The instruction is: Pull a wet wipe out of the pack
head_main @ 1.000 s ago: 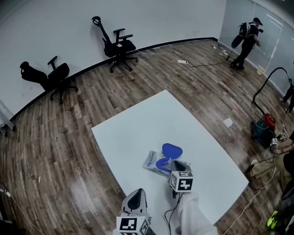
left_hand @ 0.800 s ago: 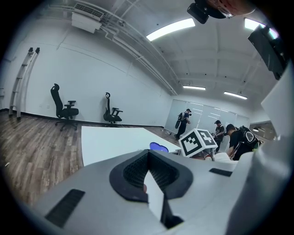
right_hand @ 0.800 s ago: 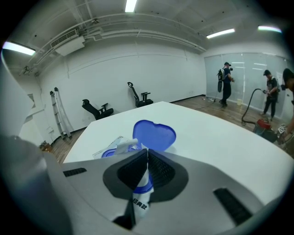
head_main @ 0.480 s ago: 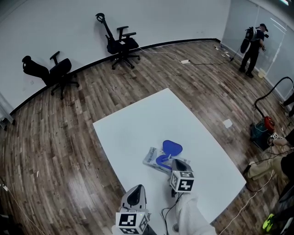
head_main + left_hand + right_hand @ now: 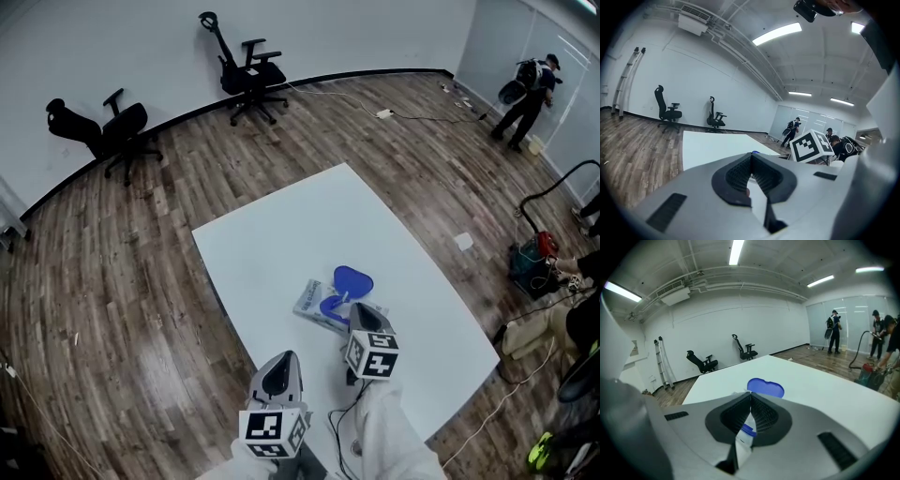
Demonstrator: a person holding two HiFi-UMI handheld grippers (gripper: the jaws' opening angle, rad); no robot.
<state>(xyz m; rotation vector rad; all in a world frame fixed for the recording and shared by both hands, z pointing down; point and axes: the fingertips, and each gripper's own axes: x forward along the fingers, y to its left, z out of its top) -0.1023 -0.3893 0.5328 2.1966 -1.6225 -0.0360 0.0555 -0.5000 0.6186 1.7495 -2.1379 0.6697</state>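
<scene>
Pack (image 5: 311,320) lies open beside the closed right gripper (image 5: 751,397).

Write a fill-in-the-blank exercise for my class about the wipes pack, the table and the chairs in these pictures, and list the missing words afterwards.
1. The wet wipe pack lies on a table whose top is ____ in colour.
2. The pack's lid is ____ in colour.
3. That lid is flipped ____.
4. The number of black office chairs by the far wall is ____.

Missing words: white; blue; open; two.
</scene>
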